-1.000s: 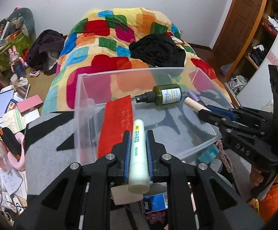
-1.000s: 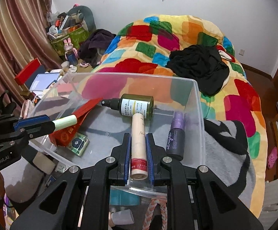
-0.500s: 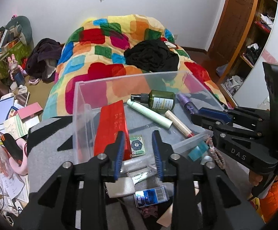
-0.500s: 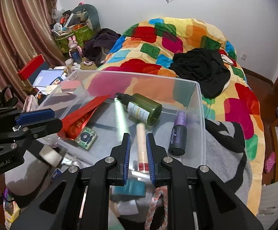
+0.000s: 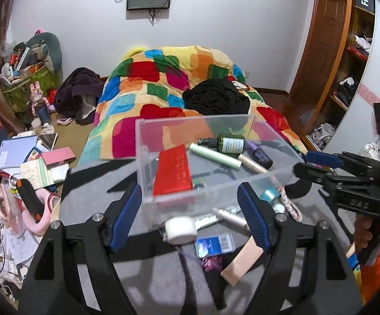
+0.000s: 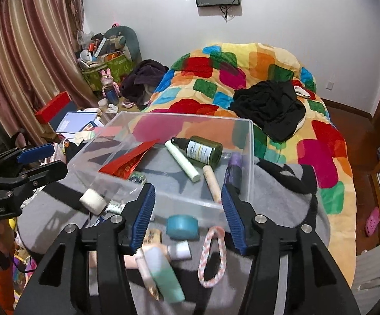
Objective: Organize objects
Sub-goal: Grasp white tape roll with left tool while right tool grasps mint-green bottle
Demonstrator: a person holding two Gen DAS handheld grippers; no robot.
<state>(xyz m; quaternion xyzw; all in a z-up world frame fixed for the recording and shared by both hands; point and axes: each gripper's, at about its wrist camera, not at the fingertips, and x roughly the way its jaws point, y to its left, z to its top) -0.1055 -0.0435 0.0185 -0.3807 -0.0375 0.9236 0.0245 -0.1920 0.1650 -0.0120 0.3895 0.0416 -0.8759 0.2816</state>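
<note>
A clear plastic bin stands on a grey blanket. Inside lie a red envelope, a pale green tube, a beige tube, a dark green spray bottle and a purple bottle. My left gripper is open and empty, just in front of the bin. My right gripper is open and empty at the bin's near wall.
Loose items lie in front of the bin: a white roll, a blue packet, a teal tape roll, a braided loop, a mint tube. Beyond are a patchwork quilt and floor clutter.
Both grippers let go of their tubes, which now lie in the bin. Both have opened wide and drawn back and up from the bin.
</note>
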